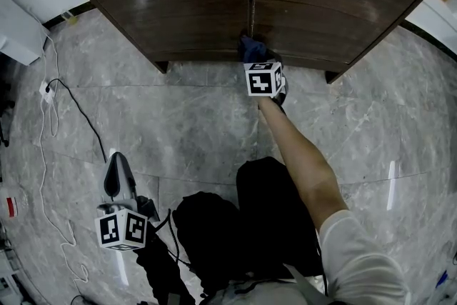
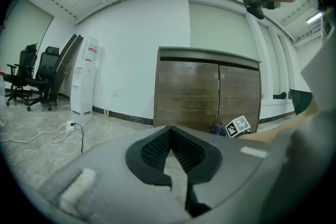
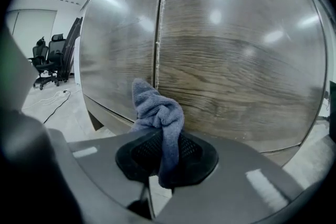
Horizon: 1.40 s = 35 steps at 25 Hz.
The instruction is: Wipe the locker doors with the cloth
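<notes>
- My right gripper [image 3: 165, 139] is clamped on the bunched blue-grey terry cloth [image 3: 157, 107], and a tail of the cloth hangs down between the pads.
- The cloth sits low at the dark brown wood-grain locker doors [image 3: 236, 60], right by the seam where the two doors meet. I cannot tell whether it presses on the wood.
- My left gripper [image 2: 169, 131] is closed on nothing, held well back from the locker above the grey marble floor [image 1: 178, 118].

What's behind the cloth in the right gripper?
The brown locker doors, near their centre seam. The cloth, clamped in the right gripper, hides the seam's lower stretch.
</notes>
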### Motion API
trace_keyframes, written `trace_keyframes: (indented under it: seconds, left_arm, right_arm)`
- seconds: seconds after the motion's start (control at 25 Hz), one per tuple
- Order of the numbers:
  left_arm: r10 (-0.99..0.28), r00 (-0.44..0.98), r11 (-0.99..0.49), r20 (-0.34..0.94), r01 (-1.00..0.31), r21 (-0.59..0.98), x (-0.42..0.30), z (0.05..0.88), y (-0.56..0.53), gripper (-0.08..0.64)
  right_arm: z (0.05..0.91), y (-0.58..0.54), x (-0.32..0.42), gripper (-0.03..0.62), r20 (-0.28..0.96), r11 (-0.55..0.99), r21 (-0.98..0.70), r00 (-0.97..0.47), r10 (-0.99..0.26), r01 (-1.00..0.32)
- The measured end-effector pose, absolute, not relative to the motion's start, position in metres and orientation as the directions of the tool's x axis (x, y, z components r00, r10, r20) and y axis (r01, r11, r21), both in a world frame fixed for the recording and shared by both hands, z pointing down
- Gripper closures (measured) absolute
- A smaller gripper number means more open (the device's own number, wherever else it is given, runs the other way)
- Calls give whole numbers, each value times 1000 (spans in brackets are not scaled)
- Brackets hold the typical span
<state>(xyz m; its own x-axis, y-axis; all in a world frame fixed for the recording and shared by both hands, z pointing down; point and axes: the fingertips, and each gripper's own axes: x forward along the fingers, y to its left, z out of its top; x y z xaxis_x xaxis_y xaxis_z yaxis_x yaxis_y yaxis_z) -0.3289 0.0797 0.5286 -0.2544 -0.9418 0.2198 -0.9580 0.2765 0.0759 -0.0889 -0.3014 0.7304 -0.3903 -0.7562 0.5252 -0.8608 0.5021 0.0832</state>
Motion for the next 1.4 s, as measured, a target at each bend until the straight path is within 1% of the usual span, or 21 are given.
trace_keyframes:
  seconds: [0.32, 0.96, 1.4]
  left_arm:
    - [-950, -232, 251, 206, -965, 70, -319, 528, 71, 561]
    - [-966, -153, 169, 207, -983, 65, -265, 525, 32, 561]
    - [-971, -102, 115, 217, -992, 49, -224, 523, 7, 561]
  right_arm:
    - [730, -310, -39, 551, 523, 455, 103, -341, -781, -884]
    - [730, -331, 99, 551, 523, 330, 146, -210, -826, -933]
    - [733, -344, 195, 551, 535, 192, 103, -109, -838, -976]
